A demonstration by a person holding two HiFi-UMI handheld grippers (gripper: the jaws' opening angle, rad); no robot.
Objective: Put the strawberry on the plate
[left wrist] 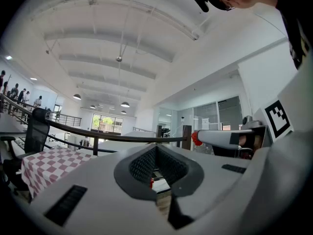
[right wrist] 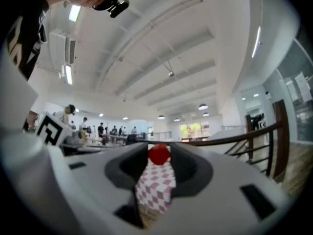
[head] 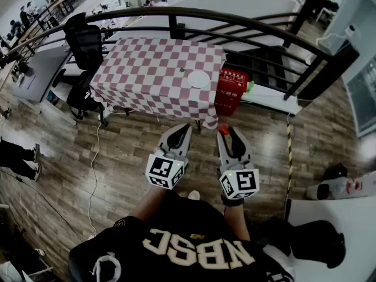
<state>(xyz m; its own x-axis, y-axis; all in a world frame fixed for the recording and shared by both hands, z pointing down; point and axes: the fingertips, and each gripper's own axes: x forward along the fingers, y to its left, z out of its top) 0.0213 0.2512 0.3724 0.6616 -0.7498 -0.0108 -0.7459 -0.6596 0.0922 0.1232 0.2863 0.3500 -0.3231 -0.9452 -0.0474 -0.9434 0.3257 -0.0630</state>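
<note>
1. Room: large open-plan hall with a white beamed ceiling and hanging lamps. Desks and people stand far off at the upper left. A dark curved railing [head: 235, 19] runs behind the work area, with a stairwell beyond it.
2. Floor [head: 117, 157]: dark wood planks, with a cable trailing across them. The person stands on it, well apart from the worktop.
3. Worktop [head: 147, 69]: covered by a red-and-white checked cloth that hangs over the edges. A black office chair [head: 85, 40] sits at its far left corner, and a red crate [head: 230, 90] is on the floor at its right end.
4. Plate [head: 198, 79]: white and bare, near the worktop's right edge. This is the target, and nothing is on it yet.
5. Left hand-held gripper [head: 185, 127]: jaws drawn together at the tips with nothing between them. It is carried level beside the other and seems to be idle.
6. Right hand-held gripper [head: 225, 131]: clamped on the strawberry [right wrist: 159, 154], which sits pinched right at the jaw tips. It is held out in front at waist height and aimed toward the worktop.
7. Judgement: the pick-up is done and the carry is under way. The tip-only grip suits a soft fruit but leaves little margin, so I'd advise a steady approach to the plate.
</note>
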